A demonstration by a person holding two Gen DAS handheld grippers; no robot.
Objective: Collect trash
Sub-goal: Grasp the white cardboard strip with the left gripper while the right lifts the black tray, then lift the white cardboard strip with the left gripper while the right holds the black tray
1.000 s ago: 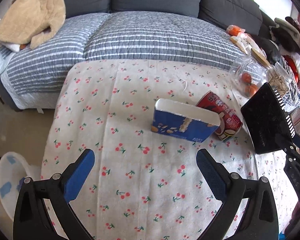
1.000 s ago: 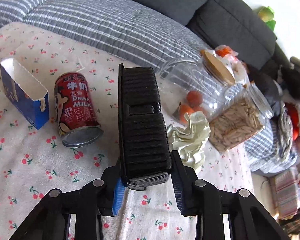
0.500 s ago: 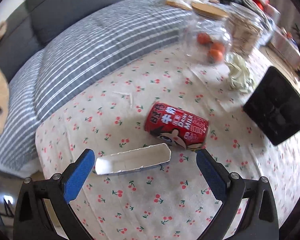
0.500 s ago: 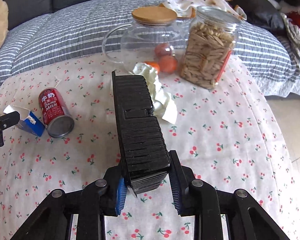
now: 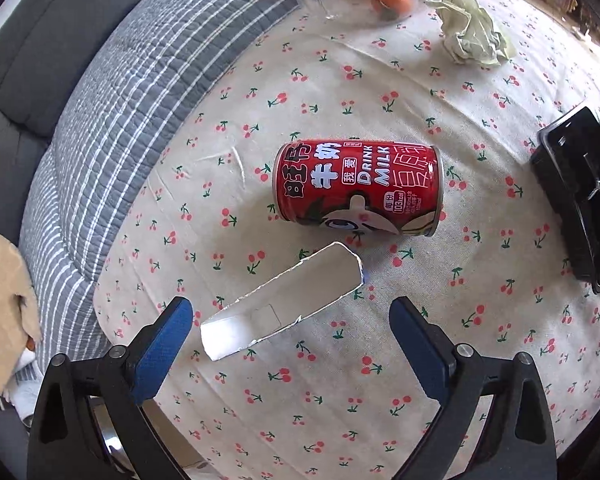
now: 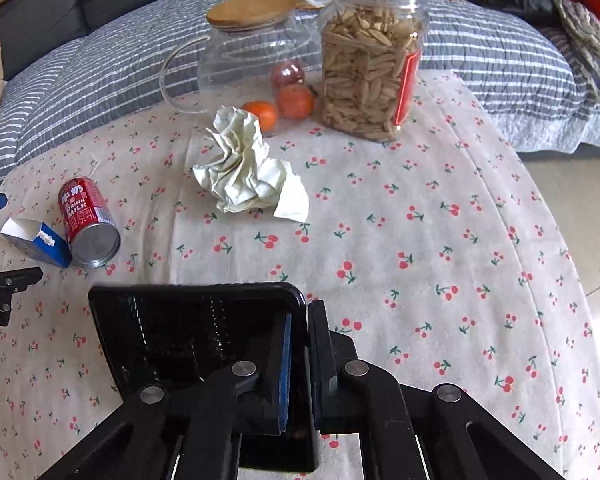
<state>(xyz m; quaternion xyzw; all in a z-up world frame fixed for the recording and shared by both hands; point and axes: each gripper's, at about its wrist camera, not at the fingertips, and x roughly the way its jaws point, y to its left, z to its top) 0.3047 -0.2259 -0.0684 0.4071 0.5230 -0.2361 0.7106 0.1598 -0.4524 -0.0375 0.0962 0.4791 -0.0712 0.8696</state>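
A torn white-and-blue carton (image 5: 280, 304) lies open side up on the cherry-print tablecloth (image 5: 420, 360). My left gripper (image 5: 290, 308) points down over it, jaws closing, the carton between the blue pads but untouched. A red milk-drink can (image 5: 358, 188) lies on its side just beyond. Crumpled pale paper (image 6: 246, 164) sits mid-table, near the glassware. My right gripper (image 6: 300, 312) is shut on the wall of a black ribbed bin (image 6: 188, 328), which leans left with its mouth toward the camera. The carton (image 6: 34, 240) and can (image 6: 86, 220) lie far left of it.
A glass pitcher with a wooden lid (image 6: 252, 52), tangerines (image 6: 296, 100) and a jar of seeds (image 6: 370, 60) stand at the table's far side. Behind is a sofa with a striped grey quilt (image 5: 140, 80). Bare floor (image 6: 580, 220) lies off the right edge.
The left gripper swung round and came over the carton, which now lies between its fingers. In the right gripper the black bin tipped from upright to leaning left, and the jaws closed on its wall.
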